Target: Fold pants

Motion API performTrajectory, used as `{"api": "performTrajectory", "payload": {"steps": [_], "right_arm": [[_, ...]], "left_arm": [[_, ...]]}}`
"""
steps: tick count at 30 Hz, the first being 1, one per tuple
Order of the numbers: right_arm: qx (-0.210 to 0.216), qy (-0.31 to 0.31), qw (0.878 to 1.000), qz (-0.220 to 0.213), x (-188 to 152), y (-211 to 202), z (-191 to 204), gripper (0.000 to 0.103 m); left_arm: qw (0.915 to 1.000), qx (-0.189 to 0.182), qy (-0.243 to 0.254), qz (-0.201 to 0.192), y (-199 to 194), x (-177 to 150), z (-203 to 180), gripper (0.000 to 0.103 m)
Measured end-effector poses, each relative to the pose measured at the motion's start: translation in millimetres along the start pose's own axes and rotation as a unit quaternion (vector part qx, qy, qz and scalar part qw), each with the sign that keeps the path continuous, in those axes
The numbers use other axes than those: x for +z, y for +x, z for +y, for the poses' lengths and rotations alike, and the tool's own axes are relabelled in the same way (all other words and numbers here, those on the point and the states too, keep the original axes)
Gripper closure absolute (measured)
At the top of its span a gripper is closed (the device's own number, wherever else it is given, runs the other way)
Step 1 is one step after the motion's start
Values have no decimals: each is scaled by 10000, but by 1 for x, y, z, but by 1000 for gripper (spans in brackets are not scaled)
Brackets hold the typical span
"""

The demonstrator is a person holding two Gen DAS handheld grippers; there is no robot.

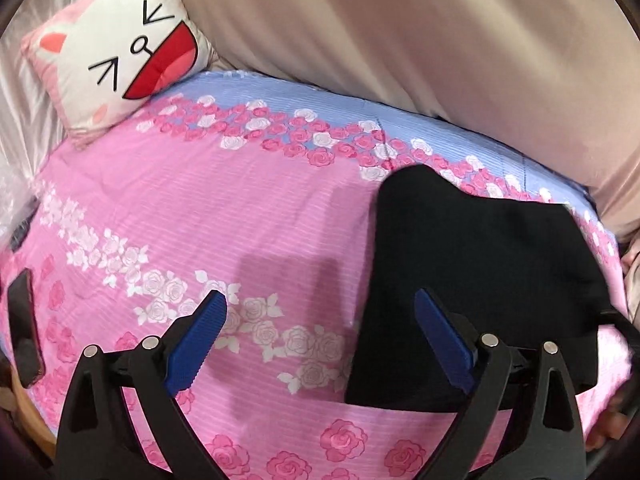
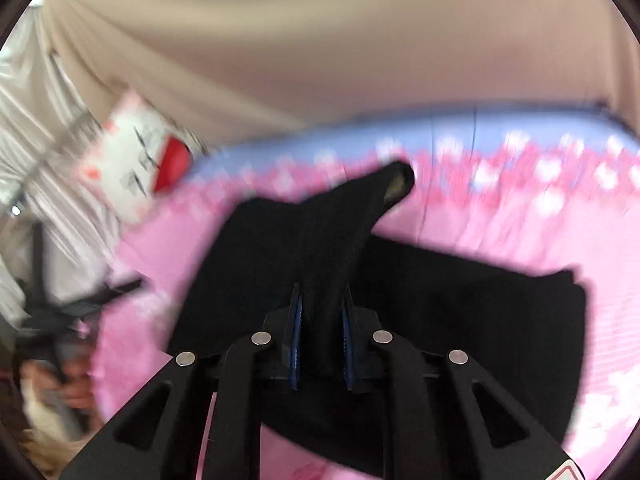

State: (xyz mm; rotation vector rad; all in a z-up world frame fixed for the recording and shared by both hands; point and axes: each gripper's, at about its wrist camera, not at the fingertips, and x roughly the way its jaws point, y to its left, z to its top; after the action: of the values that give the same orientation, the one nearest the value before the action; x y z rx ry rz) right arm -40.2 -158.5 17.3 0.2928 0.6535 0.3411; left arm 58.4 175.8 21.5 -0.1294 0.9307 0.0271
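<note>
The black pants (image 1: 480, 272) lie folded on the pink flowered bedspread (image 1: 200, 208), at the right of the left wrist view. My left gripper (image 1: 320, 300) hovers above the bedspread with its blue pads wide apart and nothing between them; its right finger hangs over the pants' left edge. In the blurred right wrist view, my right gripper (image 2: 322, 300) is shut on a bunched fold of the pants (image 2: 332, 240), which rises between the pads and ends in a lifted tip. The rest of the pants (image 2: 480, 304) spreads flat beneath.
A white cat-face cushion (image 1: 120, 48) leans at the bed's far left corner. A beige curtain (image 1: 400, 40) hangs behind the bed. A dark phone-like object (image 1: 24, 320) lies at the left edge. A person's fingers (image 1: 608, 428) show at the lower right.
</note>
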Motion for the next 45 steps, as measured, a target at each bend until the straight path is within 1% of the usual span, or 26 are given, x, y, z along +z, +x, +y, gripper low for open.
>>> {"api": "performTrajectory", "payload": {"steps": [2, 4, 5, 8, 9, 11, 13, 15, 18, 19, 20, 21, 23, 24, 26, 28, 30, 32, 33, 34, 35, 36, 38, 40, 41, 45], "right_arm": [[-370, -92, 9988, -316, -3, -46, -4, 89], [-855, -43, 9957, -363, -15, -66, -15, 88], [-1047, 56, 9942, -244, -23, -67, -28, 86], [-1465, 570, 9838, 867, -70, -20, -80, 79], [-1463, 761, 9817, 953, -80, -12, -90, 78], [-1236, 1080, 9851, 518, -83, -30, -88, 78], [-1376, 846, 9868, -110, -66, -56, -69, 78], [-1256, 558, 9898, -361, -50, -63, -53, 77], [-942, 185, 9954, 25, -44, -24, -41, 77], [-1151, 84, 9926, 367, -50, 2, -49, 78], [-1381, 93, 9886, 591, -53, 17, -60, 82], [-1433, 303, 9870, 666, -60, 28, -77, 94], [-1101, 960, 9882, 455, -50, 12, -88, 95], [-1105, 935, 9892, 230, -42, -2, -81, 86], [-1061, 534, 9929, -50, -24, -12, -64, 84], [-446, 337, 9982, 222, -10, 8, -50, 82], [-261, 91, 9974, 667, -6, 45, -47, 82], [-716, -115, 9907, 1149, -12, 89, -54, 88], [-829, 103, 9897, 1163, -10, 105, -65, 100], [-661, 622, 9910, 989, -4, 103, -79, 100], [-758, 960, 9894, 781, 2, 94, -83, 98], [-889, 992, 9896, 547, 5, 84, -81, 90], [-966, 943, 9908, 121, 11, 60, -73, 83], [-920, 1048, 9902, -106, 6, 35, -76, 57], [-998, 1048, 9893, -165, 2, 24, -81, 40], [-1423, 1117, 9835, -13, -36, -14, -97, 37]], "left_arm": [[10000, -63, 39, -52, -1, 0, -4, 10], [9998, -75, 163, -37, 4, -4, -10, 10], [9997, -82, 212, 4, 8, -5, -13, 10], [9988, -219, 336, 281, 26, -12, -29, 10], [9980, -309, 385, 392, 32, -14, -38, 10], [9969, -411, 483, 475, 34, -16, -52, 10], [9966, -423, 617, 334, 26, -17, -62, 10], [9961, -444, 729, 231, 21, -18, -70, 10], [9945, -479, 853, 362, 28, -25, -84, 10], [9940, -473, 900, 394, 32, -27, -87, 10], [9935, -369, 979, 446, 39, -30, -91, 10], [9931, -241, 1037, 499, 46, -34, -93, 8], [9924, -230, 1055, 590, 53, -40, -90, 8], [9933, -279, 984, 541, 47, -40, -85, 9], [9934, -285, 1022, 445, 39, -38, -82, 9], [9932, -320, 1031, 446, 42, -36, -84, 8], [9922, -294, 1041, 625, 53, -38, -91, 8], [9920, -229, 1090, 590, 55, -40, -96, 8], [9918, -185, 1134, 552, 54, -41, -98, 7], [9911, -180, 1205, 531, 51, -41, -99, 7], [9909, -161, 1225, 530, 50, -40, -99, 7], [9909, -131, 1238, 518, 48, -40, -99, 7], [9904, -123, 1273, 525, 47, -42, -96, 7], [9912, -182, 1186, 568, 48, -43, -93, 7], [9914, -201, 1151, 581, 49, -43, -92, 7], [9912, -211, 1169, 590, 50, -43, -94, 7]]}}
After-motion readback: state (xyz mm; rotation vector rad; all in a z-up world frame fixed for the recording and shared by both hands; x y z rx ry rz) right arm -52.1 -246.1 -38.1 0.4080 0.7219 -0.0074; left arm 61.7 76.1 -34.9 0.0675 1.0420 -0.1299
